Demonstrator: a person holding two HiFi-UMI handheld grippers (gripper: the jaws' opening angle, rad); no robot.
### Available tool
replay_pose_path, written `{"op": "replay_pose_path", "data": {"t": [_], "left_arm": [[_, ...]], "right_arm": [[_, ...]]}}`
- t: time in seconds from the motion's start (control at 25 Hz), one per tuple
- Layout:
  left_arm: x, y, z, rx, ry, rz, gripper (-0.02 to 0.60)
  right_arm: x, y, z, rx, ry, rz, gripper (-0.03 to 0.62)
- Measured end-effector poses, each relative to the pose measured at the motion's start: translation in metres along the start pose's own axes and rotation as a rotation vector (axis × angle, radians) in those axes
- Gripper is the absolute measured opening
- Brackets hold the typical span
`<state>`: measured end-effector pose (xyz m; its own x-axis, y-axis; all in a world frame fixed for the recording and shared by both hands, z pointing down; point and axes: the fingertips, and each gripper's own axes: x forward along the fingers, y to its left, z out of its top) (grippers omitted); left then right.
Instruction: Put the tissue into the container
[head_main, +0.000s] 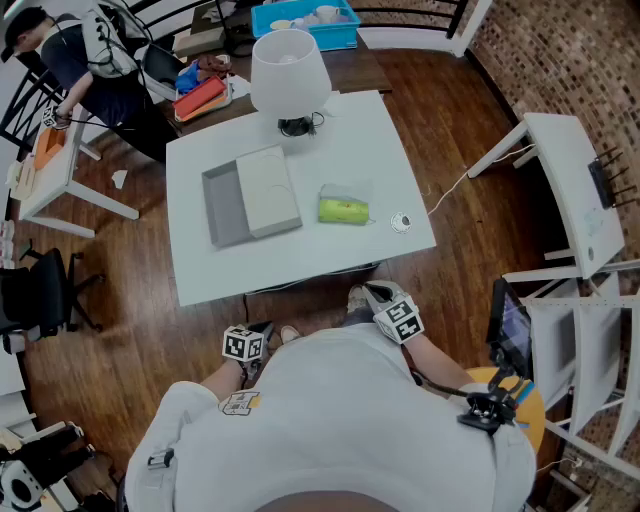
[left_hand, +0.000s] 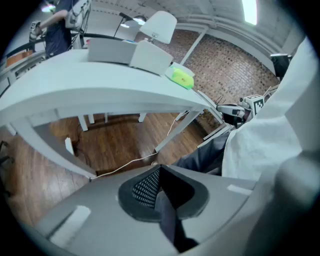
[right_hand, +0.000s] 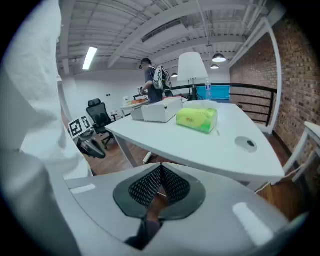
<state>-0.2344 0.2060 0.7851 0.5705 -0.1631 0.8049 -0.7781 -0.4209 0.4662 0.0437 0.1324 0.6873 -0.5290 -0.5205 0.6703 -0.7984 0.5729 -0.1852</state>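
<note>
Grey plastic forms the open container (head_main: 226, 208), which lies at the centre left of the white table (head_main: 300, 265) in the head view; a white rectangular part (head_main: 268, 190) lies against its right side. Below the table's near edge, at the lower left of the frame, the left gripper (left_hand: 158, 172) is held close to the person's body with its jaws fully closed and nothing between them. A lamp (head_main: 290, 70) with a white shade stands at the table's far edge, upper centre. The green tissue pack (head_main: 343, 210) lies flat on the table, just right of the container and not touching it. The right gripper (right_hand: 160, 172), lower centre right in the head view, also has its jaws closed and empty, short of the table edge. A small round disc (head_main: 401, 222) lies near the table's right edge.
</note>
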Motion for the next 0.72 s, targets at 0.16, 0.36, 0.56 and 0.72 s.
{"op": "replay_pose_path", "data": {"t": [0.16, 0.36, 0.56, 0.72], "left_arm": [[0.032, -0.047, 0.111, 0.125, -0.111, -0.024, 0.0], [0.049, -0.105, 0.2, 0.208, -0.247, -0.037, 0.0], [0.048, -0.126, 0.261, 0.294, -0.33, 0.024, 0.0], [0.051, -0.13, 0.303, 0.376, -0.351, 0.052, 0.0]], "right_arm": [[-0.003, -0.061, 0.047, -0.082, -0.081, 0.045, 0.0], [-0.006, -0.101, 0.065, -0.139, -0.1, 0.107, 0.0], [0.002, -0.123, 0.071, -0.152, -0.107, 0.138, 0.0], [0.013, -0.127, 0.084, -0.17, -0.109, 0.145, 0.0]]}}
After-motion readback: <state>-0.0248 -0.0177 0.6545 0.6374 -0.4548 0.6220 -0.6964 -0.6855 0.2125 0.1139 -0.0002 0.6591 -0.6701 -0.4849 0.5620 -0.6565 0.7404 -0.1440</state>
